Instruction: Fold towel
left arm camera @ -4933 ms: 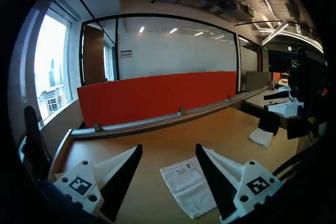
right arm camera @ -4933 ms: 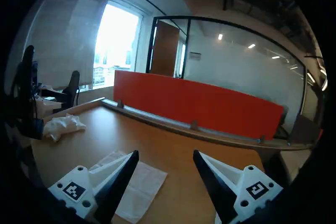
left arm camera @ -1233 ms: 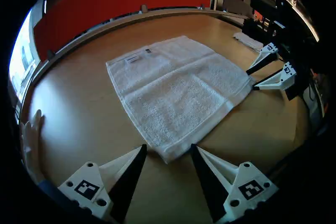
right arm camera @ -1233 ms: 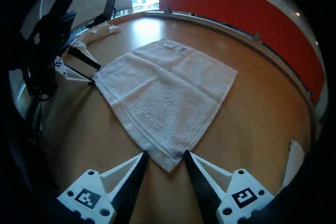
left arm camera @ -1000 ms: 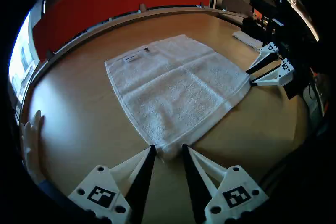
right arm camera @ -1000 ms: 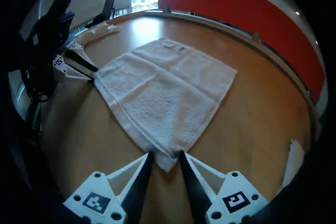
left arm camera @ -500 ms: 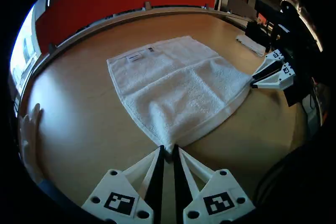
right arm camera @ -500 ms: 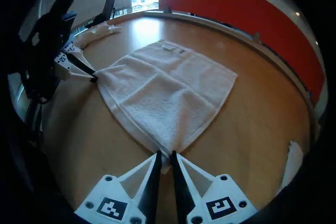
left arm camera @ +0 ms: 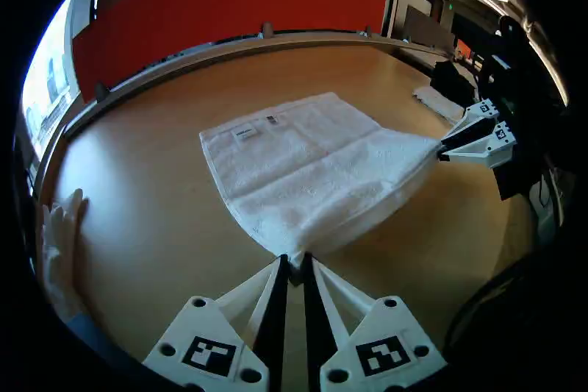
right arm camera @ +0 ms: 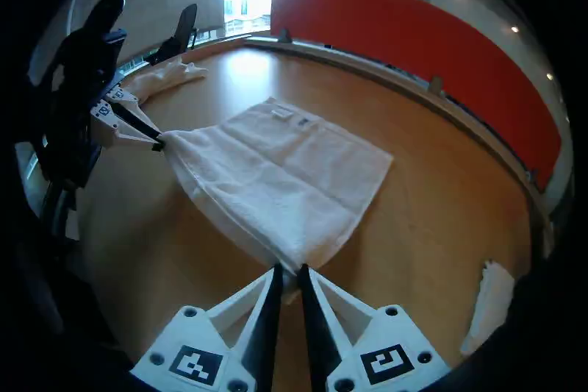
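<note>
Towel (left arm camera: 309, 164): white terry, on wooden table (left arm camera: 147, 193), roughly mid-table. Sits diamond-wise in left gripper view, one corner pointing straight at the camera, opposite corner pointing away toward red divider (left arm camera: 220, 9). Looks close to square, so can't call a long axis. Fold creases crossing the middle both ways. Face up near the far-left edge: label tag (left arm camera: 246, 134).

Left gripper (left arm camera: 294, 263): fingers closed down to a thin slit, nipping the near corner between both tips. Right gripper (left arm camera: 443, 153) off to the right in the same view, tips together on the neighbouring corner. Dark handle behind it, too dim to make out detail.

Held edge running between those two corners, up off the table, sagging slightly mid-span. Far half, the part with the label tag, flat on the wood. Cloth sloping up from the flat part to the held edge.

Right gripper view, same setup from the other side. Right gripper (right arm camera: 289, 271): fingers almost touching, towel (right arm camera: 283, 171) corner clamped between them. Left gripper (right arm camera: 156, 143) at far left, pinched on its corner, raised edge stretching from there down to the near tips. Opposite corner again pointing toward the divider side.

Also on the table: crumpled white cloth (right arm camera: 165, 74) beyond the left gripper, apart from the towel. Second white cloth (right arm camera: 489, 304) at lower right by the table edge, well apart.
</note>
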Tool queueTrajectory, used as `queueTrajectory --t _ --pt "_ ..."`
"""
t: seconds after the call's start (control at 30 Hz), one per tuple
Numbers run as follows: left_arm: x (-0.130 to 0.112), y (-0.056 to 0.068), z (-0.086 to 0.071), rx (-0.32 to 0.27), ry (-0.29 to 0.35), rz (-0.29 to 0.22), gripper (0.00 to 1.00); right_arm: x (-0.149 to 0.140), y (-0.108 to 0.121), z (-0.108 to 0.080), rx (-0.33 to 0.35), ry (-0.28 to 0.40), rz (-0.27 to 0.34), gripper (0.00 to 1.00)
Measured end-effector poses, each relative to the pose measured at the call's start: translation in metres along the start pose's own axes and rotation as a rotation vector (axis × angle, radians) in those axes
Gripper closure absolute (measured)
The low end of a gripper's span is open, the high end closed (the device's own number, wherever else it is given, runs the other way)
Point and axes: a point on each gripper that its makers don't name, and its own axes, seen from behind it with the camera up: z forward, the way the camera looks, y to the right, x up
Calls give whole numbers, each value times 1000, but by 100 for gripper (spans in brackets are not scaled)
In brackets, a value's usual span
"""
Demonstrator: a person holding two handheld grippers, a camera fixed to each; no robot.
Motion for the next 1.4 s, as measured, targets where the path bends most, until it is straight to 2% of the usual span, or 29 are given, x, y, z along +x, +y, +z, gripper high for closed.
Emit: queueTrajectory --t 0.4,0.67,1.03,1.4 --pt "37 5 -38 13 47 -22 86 36 5 -41 -23 52 -30 82" --pt "49 14 -59 2 50 -39 86 48 2 -67 -21 68 -41 82" --pt "58 28 -80 -19 52 -50 86 57 2 -95 -25 80 -50 82" --pt "62 37 -94 -37 46 -51 86 61 1 -110 -25 85 -53 82"
